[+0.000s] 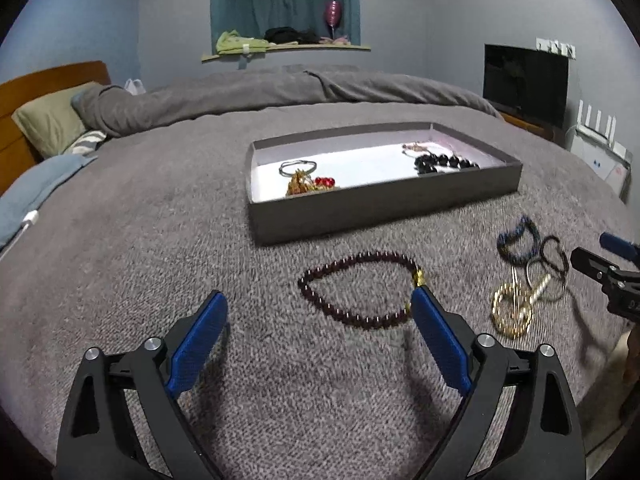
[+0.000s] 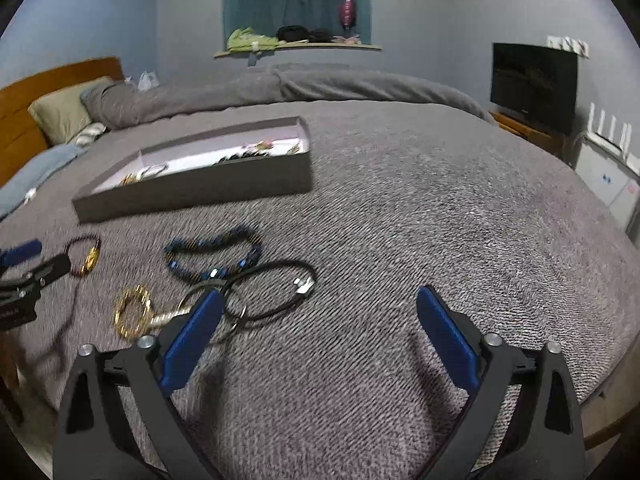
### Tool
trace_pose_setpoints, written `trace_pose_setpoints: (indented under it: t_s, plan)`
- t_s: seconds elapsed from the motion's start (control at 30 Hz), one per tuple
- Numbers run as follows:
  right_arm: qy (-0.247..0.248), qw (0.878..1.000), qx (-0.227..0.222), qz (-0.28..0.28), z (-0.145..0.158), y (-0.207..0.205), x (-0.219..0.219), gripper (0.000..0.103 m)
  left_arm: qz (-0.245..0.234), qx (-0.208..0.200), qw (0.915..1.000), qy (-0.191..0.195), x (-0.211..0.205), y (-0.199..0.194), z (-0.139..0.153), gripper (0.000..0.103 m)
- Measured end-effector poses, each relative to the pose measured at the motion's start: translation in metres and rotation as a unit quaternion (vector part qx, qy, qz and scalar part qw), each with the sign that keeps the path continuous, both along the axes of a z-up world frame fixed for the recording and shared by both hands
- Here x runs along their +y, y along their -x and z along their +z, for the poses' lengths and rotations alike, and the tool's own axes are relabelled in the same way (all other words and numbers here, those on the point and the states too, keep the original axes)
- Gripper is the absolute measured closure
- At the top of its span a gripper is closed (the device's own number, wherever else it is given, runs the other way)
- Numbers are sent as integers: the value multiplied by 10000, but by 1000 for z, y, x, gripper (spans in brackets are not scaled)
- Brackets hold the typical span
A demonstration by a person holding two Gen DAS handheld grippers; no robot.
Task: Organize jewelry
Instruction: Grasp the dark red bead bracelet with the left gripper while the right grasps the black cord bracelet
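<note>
**Q:** Gripper positions first, please. How do both stand?

**A:** Both point forward and slope down toward a grey bed cover (image 1: 160,220). The left gripper (image 1: 318,306) has its blue-padded jaws spread wide and holds nothing. Its right finger (image 1: 438,340) sits just at the gold end of a dark red bead bracelet (image 1: 356,288), though I cannot tell whether they touch. The right gripper (image 2: 320,304) is also wide open and empty, with bare bed cover between its jaws. Its left finger (image 2: 194,336) overlaps a thin ring in a small pile of jewelry.

**Q:** What is in that pile?

**A:** A blue bead bracelet (image 2: 214,254), a black cord bracelet (image 2: 272,290) with a silver clasp, and a gold ring-shaped piece (image 2: 132,312), all lying loose on the bed near each other.

**Q:** Where does the sorted jewelry sit?

**A:** In a shallow grey tray (image 1: 384,200) with a white floor, farther back on the bed. Inside lie black beads (image 1: 444,162) at one end, and a silver bangle (image 1: 298,167), a gold piece and red beads (image 1: 325,181) at the other.
</note>
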State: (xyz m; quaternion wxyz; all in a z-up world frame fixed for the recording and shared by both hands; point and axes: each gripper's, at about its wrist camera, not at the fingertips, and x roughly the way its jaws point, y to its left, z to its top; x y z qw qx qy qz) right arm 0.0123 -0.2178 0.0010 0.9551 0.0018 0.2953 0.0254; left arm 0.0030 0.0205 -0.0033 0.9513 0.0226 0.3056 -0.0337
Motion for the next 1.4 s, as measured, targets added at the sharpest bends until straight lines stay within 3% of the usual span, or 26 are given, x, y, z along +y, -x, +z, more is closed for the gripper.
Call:
trace_pose_setpoints:
  t_s: [0.03,0.1,0.17,0.3,0.53,0.67,0.77,0.97,1.1,1.4]
  plan:
    - [-9,10000,19,-10,0,-2,0,23,3,22,10000,55,0,-3,0,14]
    - [-36,9999,123,-24,-2,-9,0,31,-45,105,9999,115,0,-7,-1,32]
    - [-79,9997,240,-7,-5,-14,0,39,-53,211,9998,46,-2,-11,-5,41]
    - [-125,9988,470,22,-11,-21,2,54,-132,259,9996,39,-4,-13,-7,46]
    - [-45,9984,559,106,-14,-25,6,69,-176,342,9993,33,-1,-13,-10,55]
    - [-93,9981,587,160,-13,-24,4,82,-192,365,9990,146,4,-10,-9,72]
    - [-124,9979,610,190,-13,-24,3,89,-163,426,9986,278,9,-12,-10,78]
    - [-101,9980,572,243,-12,-22,4,90,-171,442,9983,335,11,-13,-9,83]
    - [-141,9980,552,273,-12,-21,4,90,-210,423,9983,332,12,-13,-8,97]
    - [-119,9988,375,305,-8,-12,0,90,-342,178,9983,430,12,-4,0,97]
